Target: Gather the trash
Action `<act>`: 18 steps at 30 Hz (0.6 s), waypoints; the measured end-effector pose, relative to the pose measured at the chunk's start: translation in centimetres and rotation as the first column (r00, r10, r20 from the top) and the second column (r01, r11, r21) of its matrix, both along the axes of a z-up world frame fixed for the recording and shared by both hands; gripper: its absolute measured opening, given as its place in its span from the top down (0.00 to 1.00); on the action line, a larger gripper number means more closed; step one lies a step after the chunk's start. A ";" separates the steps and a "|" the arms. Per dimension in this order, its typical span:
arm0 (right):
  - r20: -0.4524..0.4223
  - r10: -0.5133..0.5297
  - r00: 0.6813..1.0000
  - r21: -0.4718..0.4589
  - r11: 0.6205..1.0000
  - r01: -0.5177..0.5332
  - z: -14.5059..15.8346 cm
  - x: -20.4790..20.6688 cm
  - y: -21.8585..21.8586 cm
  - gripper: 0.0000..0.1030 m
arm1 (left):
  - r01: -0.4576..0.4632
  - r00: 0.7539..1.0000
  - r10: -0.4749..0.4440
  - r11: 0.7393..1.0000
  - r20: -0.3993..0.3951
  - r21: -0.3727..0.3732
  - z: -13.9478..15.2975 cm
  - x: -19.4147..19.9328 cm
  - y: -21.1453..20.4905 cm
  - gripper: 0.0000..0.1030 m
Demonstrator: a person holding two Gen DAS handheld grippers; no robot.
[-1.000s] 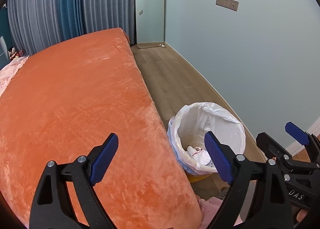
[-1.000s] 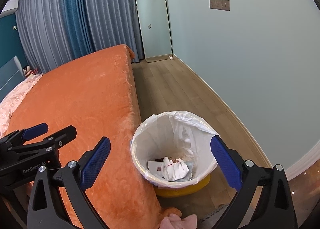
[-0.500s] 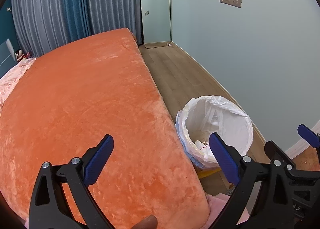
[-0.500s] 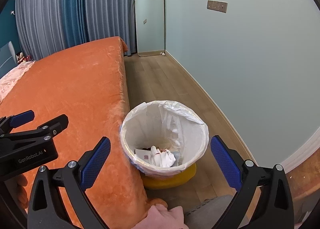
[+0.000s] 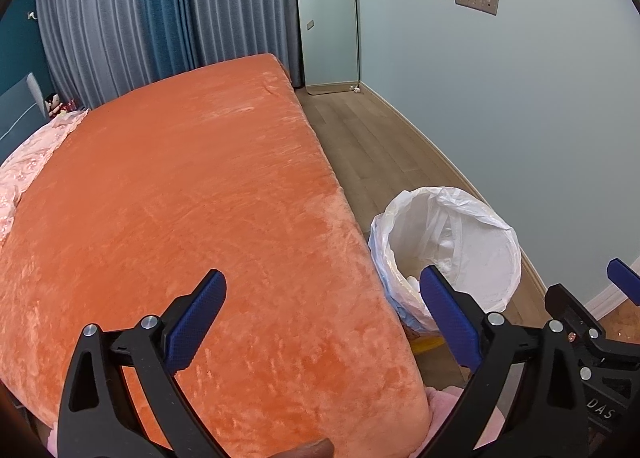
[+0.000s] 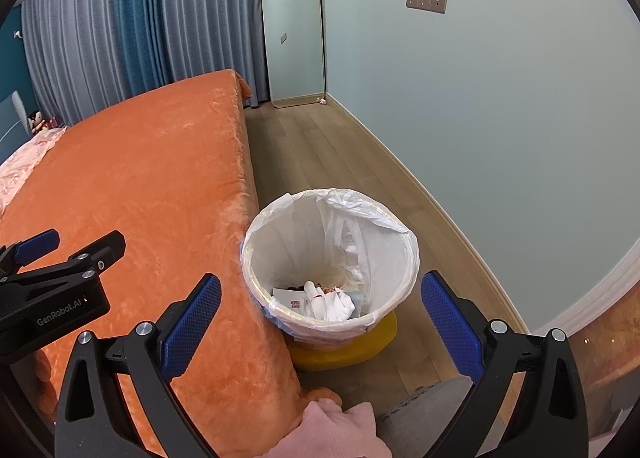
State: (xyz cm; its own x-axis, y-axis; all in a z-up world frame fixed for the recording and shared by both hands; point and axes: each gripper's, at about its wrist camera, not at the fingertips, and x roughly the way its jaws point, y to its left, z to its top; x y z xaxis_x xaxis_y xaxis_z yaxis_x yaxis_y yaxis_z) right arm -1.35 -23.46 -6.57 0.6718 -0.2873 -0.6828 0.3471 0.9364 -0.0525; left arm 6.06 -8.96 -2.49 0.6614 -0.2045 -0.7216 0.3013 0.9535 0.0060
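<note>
A white-lined trash bin (image 6: 304, 242) on a yellow base (image 6: 344, 350) stands on the floor against the side of the bed. Crumpled white paper and a printed card (image 6: 320, 300) lie at its bottom. My right gripper (image 6: 320, 290) hovers above the bin's near rim, open, with nothing between its blue pads. My left gripper (image 5: 320, 290) is open wide over the near corner of the orange bed, also holding nothing. The bin (image 5: 496, 242) shows just right of it. The left gripper's fingers (image 6: 100, 250) reach in at the left of the right wrist view.
The orange blanket (image 5: 180, 197) covers the bed, with a pink cover (image 5: 28, 161) at its far left. Wood floor (image 6: 320, 153) runs between the bed and the pale wall to a standing mirror (image 6: 294, 37). Curtains hang behind. A pink sleeve (image 6: 332, 430) is at the bottom.
The left jaws have widened a little. In both views the bin has shifted slightly up the frame as the hands eased back. The trash in the bin lies as before.
</note>
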 end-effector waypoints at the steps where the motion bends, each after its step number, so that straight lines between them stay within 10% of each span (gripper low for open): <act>1: 0.000 0.000 1.000 -0.001 1.000 0.000 0.0 0.0 0.0 0.06 | -0.001 1.000 0.001 1.000 0.001 0.002 0.0 0.0 0.0 0.10; 18: -0.003 -0.014 1.000 0.008 1.000 0.014 -0.3 -0.3 -0.8 0.06 | -0.018 1.000 0.018 1.000 -0.002 0.023 -0.2 -0.2 0.0 0.10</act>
State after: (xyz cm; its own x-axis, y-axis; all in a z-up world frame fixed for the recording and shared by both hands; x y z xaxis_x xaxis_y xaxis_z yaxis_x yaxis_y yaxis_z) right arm -1.70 -24.23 -6.90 0.6659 -0.2913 -0.6868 0.3604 0.9317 -0.0457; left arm 5.90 -8.98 -2.66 0.6636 -0.1762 -0.7271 0.2840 0.9584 0.0270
